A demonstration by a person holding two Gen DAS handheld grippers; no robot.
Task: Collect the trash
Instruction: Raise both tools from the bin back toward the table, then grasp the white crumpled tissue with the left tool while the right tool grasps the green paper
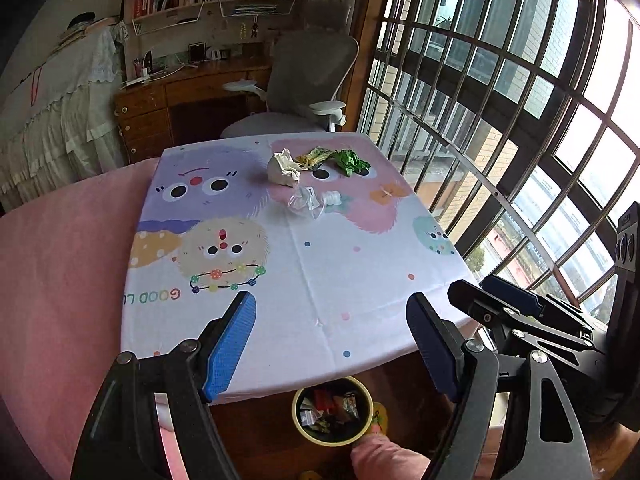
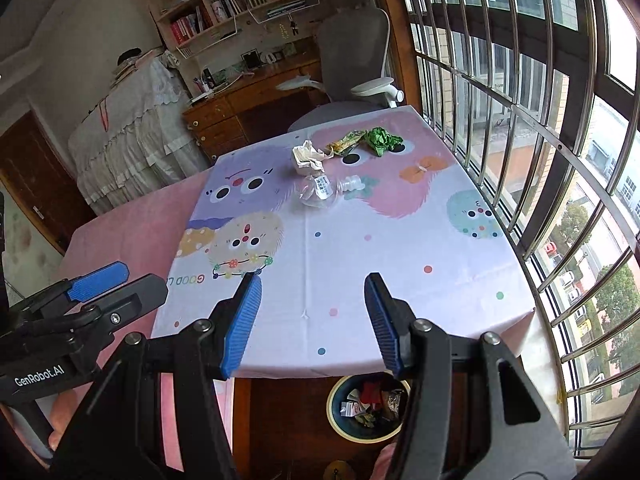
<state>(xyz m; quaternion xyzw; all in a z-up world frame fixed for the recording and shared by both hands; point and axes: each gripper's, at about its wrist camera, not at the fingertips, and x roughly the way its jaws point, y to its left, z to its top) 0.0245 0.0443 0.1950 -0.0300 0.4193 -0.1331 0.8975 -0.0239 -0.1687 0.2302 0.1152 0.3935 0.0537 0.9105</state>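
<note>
Trash (image 1: 308,172) sits far across the table (image 1: 360,280); both grippers (image 1: 332,344) (image 2: 312,320) hang wide and empty above the bin (image 1: 333,410), so next comes a reach.

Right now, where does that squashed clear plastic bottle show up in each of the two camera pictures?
Left wrist view: the clear plastic bottle lies on the far half of the tablecloth, just in front of the crumpled white paper.
Right wrist view: the bottle is again on the far half, slightly left of centre.
Shared landmark: the green crumpled wrapper behind it.
</note>
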